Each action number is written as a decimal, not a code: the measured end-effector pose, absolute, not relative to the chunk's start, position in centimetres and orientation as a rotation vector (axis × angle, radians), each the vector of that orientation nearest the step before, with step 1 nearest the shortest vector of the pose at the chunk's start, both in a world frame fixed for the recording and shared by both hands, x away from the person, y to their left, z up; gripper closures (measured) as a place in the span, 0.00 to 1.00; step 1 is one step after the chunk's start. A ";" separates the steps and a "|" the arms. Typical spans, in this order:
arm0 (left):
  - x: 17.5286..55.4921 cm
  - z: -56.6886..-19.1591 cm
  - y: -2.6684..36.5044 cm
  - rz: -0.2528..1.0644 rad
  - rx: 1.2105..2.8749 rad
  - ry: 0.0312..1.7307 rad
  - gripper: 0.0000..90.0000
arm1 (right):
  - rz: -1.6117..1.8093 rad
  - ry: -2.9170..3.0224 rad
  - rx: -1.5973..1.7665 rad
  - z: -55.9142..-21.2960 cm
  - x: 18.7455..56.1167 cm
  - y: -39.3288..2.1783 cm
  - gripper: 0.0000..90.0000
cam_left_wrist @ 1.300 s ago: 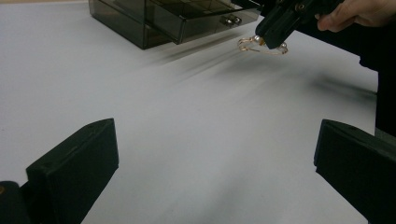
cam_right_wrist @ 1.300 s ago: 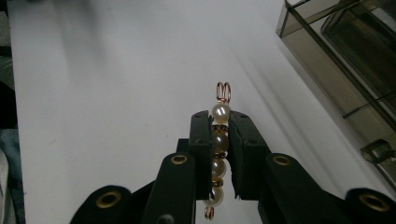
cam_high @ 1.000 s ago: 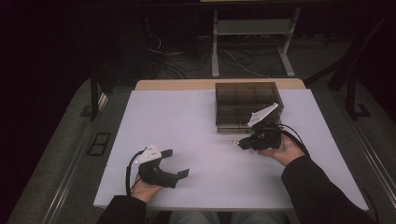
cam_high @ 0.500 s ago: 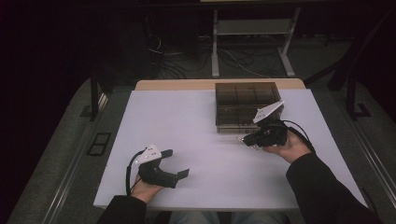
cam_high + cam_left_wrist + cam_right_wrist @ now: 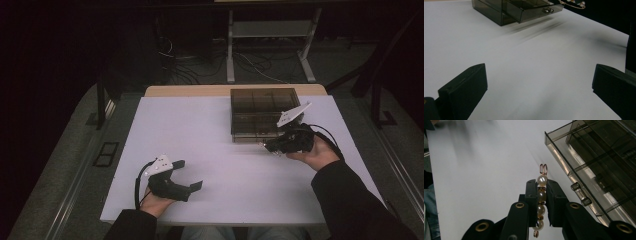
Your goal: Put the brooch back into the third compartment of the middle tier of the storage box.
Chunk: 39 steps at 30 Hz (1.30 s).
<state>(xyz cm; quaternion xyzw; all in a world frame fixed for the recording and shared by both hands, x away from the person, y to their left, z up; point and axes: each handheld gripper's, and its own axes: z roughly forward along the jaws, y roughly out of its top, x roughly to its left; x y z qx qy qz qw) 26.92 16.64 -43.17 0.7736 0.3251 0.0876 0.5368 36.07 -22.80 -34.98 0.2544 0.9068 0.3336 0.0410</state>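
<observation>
Right claw [image 5: 540,202] pinches our pearl clip [image 5: 541,195] mid-length; left claw [image 5: 536,87] gapes empty. We judge the clip light, rigid, slippery on its beads, so grip its middle.

We see the drawer box [image 5: 262,112] on the table's [image 5: 200,135] far right part, the right gripper [image 5: 272,146] with the pearl bracelet [image 5: 541,202] just before it, and the left gripper [image 5: 192,175] near the front left edge.

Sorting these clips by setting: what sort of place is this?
Probably a lab or recording workspace, not a home: a bare white table on dim grey flooring, loose cables and a metal stand behind it, and a smoked drawer box laid out for gripper work.
</observation>
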 end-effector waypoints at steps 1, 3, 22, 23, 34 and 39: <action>26.9 -43.2 16.6 0.208 1.841 0.774 0.00 | 1.017 2.775 0.781 -34.9 36.1 -22.9 0.88; 26.9 -43.2 16.6 0.209 1.843 0.773 0.00 | 1.013 2.771 0.783 -34.7 36.2 -23.1 0.88; 26.9 -43.2 16.6 0.206 1.838 0.779 0.00 | 1.012 2.711 0.818 -32.5 37.1 -25.6 0.88; 26.9 -43.2 16.6 0.207 1.840 0.777 0.00 | 1.013 2.706 0.821 -32.5 37.2 -25.7 0.88; 26.9 -43.2 16.6 0.207 1.840 0.779 0.00 | 0.988 2.671 0.832 -31.3 37.8 -26.9 0.88; 26.9 -43.2 16.6 0.207 1.841 0.777 0.00 | 0.978 2.651 0.841 -31.0 38.3 -27.5 0.88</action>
